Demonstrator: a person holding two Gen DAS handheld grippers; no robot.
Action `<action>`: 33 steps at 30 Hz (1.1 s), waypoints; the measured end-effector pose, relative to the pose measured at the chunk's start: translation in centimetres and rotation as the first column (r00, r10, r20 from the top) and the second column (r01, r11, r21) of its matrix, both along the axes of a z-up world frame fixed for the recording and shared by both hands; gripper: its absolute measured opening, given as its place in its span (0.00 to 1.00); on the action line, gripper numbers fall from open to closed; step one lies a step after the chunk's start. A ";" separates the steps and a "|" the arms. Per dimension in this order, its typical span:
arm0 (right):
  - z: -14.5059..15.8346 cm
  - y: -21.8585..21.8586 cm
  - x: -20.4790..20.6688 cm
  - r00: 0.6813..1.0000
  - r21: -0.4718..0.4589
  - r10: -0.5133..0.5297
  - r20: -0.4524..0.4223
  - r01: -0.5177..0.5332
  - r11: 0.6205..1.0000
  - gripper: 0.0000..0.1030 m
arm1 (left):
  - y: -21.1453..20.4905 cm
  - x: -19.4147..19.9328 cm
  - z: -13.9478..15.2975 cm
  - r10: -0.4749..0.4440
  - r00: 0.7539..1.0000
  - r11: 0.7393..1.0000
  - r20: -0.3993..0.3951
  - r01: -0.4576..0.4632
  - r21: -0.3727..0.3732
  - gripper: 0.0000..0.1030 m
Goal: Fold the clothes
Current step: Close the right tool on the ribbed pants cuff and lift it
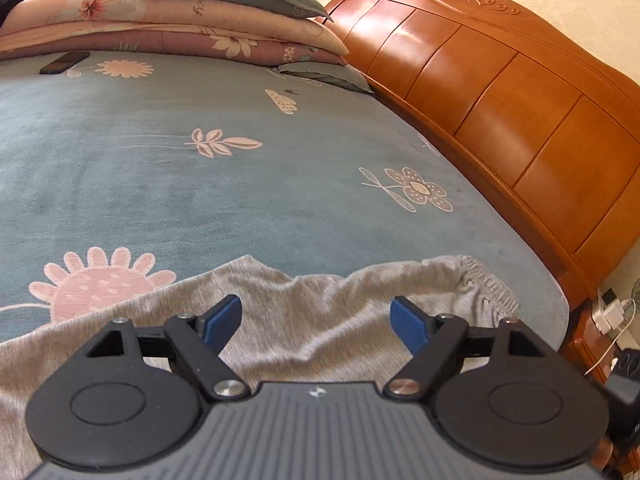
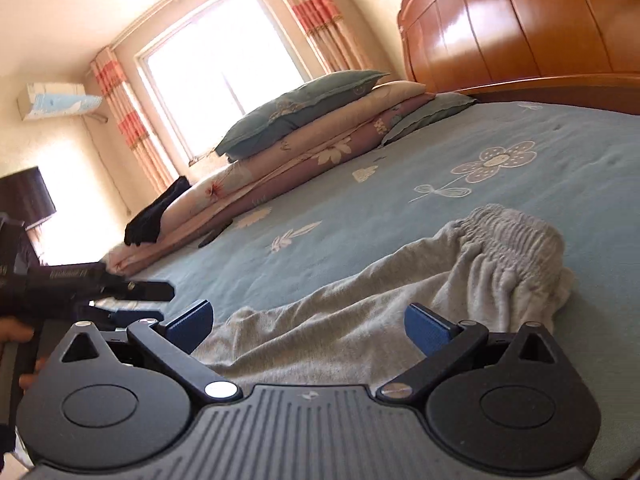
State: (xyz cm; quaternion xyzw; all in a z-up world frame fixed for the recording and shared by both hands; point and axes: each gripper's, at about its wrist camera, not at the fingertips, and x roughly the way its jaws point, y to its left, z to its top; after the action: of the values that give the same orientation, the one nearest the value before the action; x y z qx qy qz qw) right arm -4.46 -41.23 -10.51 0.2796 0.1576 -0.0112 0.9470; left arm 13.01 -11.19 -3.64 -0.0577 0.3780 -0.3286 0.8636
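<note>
Blue flowered bedding (image 1: 168, 184) fills our left wrist view, with stacked quilts (image 1: 192, 28) and a dark phone (image 1: 65, 62) at the far end, against a wooden headboard (image 1: 492, 92). Our left gripper (image 1: 316, 320) hovers with jaws wide above the grey garment (image 1: 320, 304). From the right wrist, our right gripper (image 2: 310, 326), also spread wide, faces the garment's bunched elastic waistband (image 2: 508, 240); a bright window (image 2: 220, 76) lies beyond.

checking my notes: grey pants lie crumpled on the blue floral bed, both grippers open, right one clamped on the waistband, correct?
Not quite: the right gripper holds nothing. The right wrist view shows its fingers spread above the grey pants, short of the waistband. The rest stands.
</note>
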 end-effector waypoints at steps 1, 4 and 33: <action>0.0 -1.5 -0.8 0.998 0.038 -0.061 -0.006 0.061 0.997 1.00 | 0.1 -1.2 0.3 -0.011 1.000 1.000 0.024 0.011 0.004 0.79; -1.5 -6.0 -2.2 0.987 0.184 -0.156 -0.050 0.162 0.969 1.00 | 0.2 -3.6 0.5 -0.041 0.998 0.999 0.047 0.041 -0.016 0.79; -6.0 -11.1 6.1 0.969 0.385 0.079 -0.235 0.018 0.923 1.00 | -0.8 -8.1 0.3 -0.106 0.993 0.994 0.051 0.107 -0.028 0.79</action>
State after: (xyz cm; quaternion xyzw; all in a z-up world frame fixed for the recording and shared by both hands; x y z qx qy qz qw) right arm 1.61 -52.31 -16.52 0.4535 0.2775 0.0003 0.8469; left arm 4.92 -12.00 -3.34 -0.0425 0.3539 -0.3813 0.8530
